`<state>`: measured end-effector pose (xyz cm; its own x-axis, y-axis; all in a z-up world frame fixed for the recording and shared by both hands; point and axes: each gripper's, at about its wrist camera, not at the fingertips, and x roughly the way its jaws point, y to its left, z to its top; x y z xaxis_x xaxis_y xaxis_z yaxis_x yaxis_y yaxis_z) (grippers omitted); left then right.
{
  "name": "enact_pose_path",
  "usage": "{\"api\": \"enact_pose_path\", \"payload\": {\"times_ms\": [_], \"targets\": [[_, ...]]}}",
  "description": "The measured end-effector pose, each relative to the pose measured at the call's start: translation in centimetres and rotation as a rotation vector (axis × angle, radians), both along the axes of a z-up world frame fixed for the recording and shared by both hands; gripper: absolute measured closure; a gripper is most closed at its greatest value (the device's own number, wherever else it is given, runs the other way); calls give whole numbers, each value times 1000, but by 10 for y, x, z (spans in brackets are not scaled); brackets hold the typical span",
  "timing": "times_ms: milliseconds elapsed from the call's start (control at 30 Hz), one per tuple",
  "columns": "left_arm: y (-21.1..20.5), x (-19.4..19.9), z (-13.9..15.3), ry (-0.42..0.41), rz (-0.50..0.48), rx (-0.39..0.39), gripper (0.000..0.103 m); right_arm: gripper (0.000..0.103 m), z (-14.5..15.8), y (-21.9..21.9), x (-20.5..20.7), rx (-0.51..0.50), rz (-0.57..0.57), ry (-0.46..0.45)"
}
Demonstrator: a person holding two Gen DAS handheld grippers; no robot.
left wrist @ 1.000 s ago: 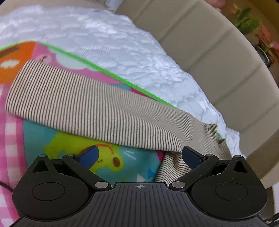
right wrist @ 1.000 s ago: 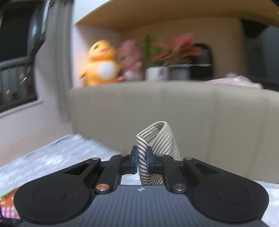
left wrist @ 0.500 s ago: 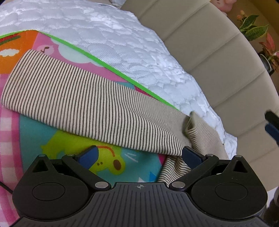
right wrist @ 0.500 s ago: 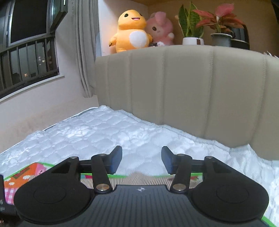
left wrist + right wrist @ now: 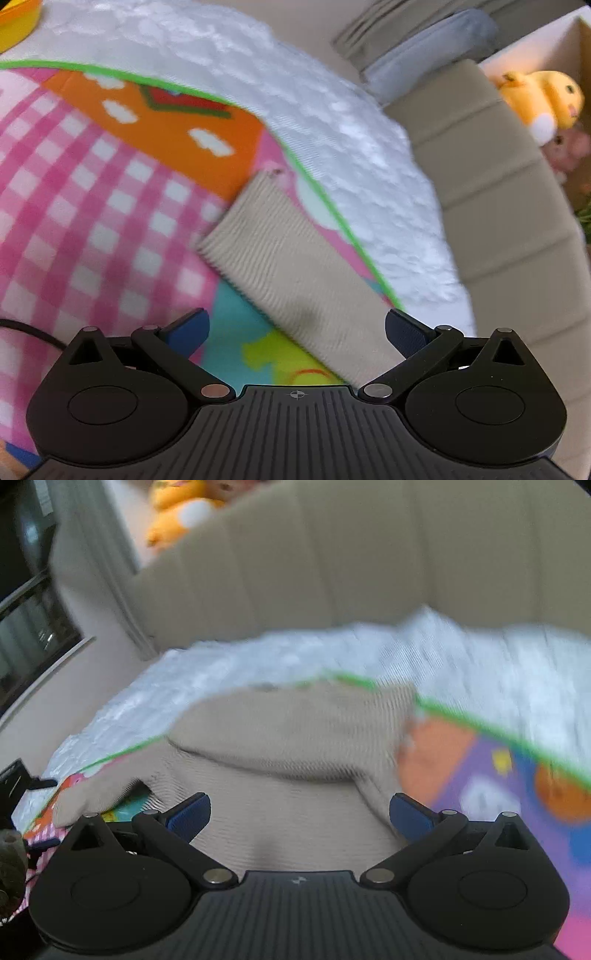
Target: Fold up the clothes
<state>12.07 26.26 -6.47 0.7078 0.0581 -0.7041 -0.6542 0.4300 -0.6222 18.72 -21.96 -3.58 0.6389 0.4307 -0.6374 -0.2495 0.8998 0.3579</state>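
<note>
Both claws are spread wide and carrying nothing. Left gripper (image 5: 297,328) hangs over the sleeve (image 5: 291,266), jaws well apart, blue pads clear of the cloth. Right gripper (image 5: 300,810) is just as wide, poised over the body of the striped top (image 5: 288,760), also not pinching anything.

Now the garment itself: it lies flat on the play mat (image 5: 92,206), near the mat's green edge. From the left claw the sleeve runs as a long band, its cuff end ahead and to the left, the rest passing under the right-hand jaw and out of sight. So the long axis lies slantwise across that claw's opening, not square to it. In the right view a flap of the top already lies doubled over the body, with one sleeve trailing off to the left; blur hides the exact edges.

My read: the left claw sits nearer the sleeve, the right nearer the body and the fold, though which fold comes next I cannot settle.

Outward from there: white quilted mattress (image 5: 332,110) beyond the mat, beige padded headboard (image 5: 332,561) behind, a yellow plush toy (image 5: 546,99) up on the ledge.
</note>
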Motion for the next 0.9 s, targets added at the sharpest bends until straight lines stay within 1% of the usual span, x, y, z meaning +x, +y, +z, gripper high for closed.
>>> {"api": "enact_pose_path", "payload": {"times_ms": [67, 100, 167, 200, 267, 300, 333, 467, 500, 533, 600, 667, 733, 767, 800, 867, 900], "targets": [[2, 1, -11, 9, 34, -54, 0, 0, -15, -11, 1, 28, -10, 38], [-1, 4, -12, 12, 48, -40, 0, 0, -23, -17, 1, 42, -14, 56], [-8, 9, -12, 18, 76, -10, 0, 0, -26, -18, 5, 22, 13, 61], [-12, 15, -10, 24, 78, 30, 1, 0, -26, -19, 6, 22, 14, 63], [-20, 27, -6, 35, 67, 116, 21, 0, -28, -16, 7, 5, 19, 66], [-26, 36, -4, 60, 49, 166, 28, 0, -30, -13, 7, -12, 24, 67], [-27, 43, -3, 83, 45, 204, 28, 0, -31, -11, 7, -30, 28, 68], [-39, 49, 1, 127, 36, 264, 23, 0, -37, 0, 7, -99, 47, 74], [-43, 47, 4, 124, 35, 274, 18, 0, -37, 5, 6, -137, 59, 63], [-46, 44, 7, 120, 35, 283, 16, 0, -36, 9, 4, -167, 74, 48], [-62, 39, 16, 82, -6, 307, 15, 0, -34, 15, -1, -225, 105, 16], [-80, 37, 25, 29, -57, 341, 15, 0, -26, 13, -6, -229, 93, -48], [-100, 41, 35, -39, -122, 365, 10, 0, -14, 12, -14, -284, 46, -171], [-109, 43, 39, -76, -158, 371, 8, 0, -12, 14, -15, -340, 32, -223], [-119, 49, 43, -109, -216, 371, 7, 0, -10, 16, -16, -396, 18, -275], [-138, 73, 46, -140, -367, 346, 6, 0, -15, 20, -7, -448, 36, -280], [-147, 84, 47, -155, -443, 333, 6, 4, -18, 21, -1, -466, 56, -281]]}}
